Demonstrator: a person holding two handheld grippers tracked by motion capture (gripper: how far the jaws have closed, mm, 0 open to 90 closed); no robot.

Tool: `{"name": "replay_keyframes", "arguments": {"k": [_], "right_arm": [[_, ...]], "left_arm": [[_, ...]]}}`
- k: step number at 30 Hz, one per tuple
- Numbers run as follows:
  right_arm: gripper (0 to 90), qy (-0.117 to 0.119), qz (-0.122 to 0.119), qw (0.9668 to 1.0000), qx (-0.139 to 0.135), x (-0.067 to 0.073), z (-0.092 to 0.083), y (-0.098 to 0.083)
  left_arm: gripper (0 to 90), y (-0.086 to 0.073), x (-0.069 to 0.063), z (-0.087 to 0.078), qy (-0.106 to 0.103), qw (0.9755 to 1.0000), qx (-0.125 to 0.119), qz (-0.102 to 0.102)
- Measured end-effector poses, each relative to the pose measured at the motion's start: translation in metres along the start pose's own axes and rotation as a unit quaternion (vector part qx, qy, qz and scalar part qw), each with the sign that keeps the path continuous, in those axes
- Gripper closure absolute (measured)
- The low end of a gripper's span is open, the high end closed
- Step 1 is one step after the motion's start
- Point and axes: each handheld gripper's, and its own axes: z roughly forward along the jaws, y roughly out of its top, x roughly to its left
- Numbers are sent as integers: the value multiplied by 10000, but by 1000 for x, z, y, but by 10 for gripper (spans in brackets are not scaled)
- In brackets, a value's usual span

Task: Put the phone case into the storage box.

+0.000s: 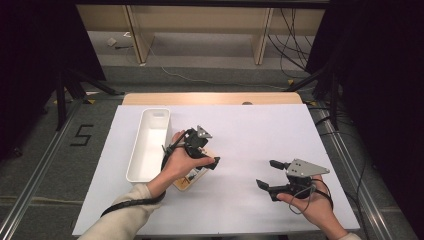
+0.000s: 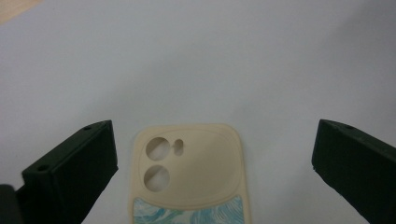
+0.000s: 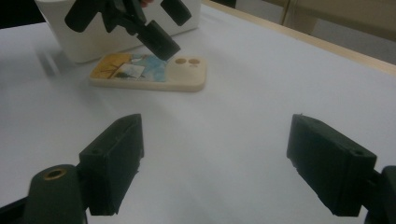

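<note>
**Cream phone case: not gripped yet**

We have the left gripper (image 2: 212,154) over the phone case (image 2: 187,172), jaws wide, straddling its camera end without touching. Case lies flat on the white table sheet (image 1: 250,130), just beside the white bin (image 1: 149,145). Grasp and any placing remain. Right gripper (image 1: 270,176) sits wide open, well apart, holding nothing. We see nothing blocking the approach.

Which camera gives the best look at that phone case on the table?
The right gripper view: the whole phone case lies flat beside the white bin. The left gripper view shows its camera end; in the high view the left hand mostly hides it.
</note>
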Motion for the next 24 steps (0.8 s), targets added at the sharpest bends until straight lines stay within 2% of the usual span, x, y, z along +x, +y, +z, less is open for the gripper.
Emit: {"name": "replay_keyframes", "arguments": {"k": [11,19,24], "right_arm": [[199,12,-6,10000,10,-1,0,0],[199,18,-3,10000,13,-1,0,-1],[199,33,-1,10000,22,-1,1,0]], "left_arm": [[0,2,7,26,39,9986,516,-71],[1,-2,13,37,139,9976,657,-163],[7,-3,13,41,126,9972,722,-113]]}}
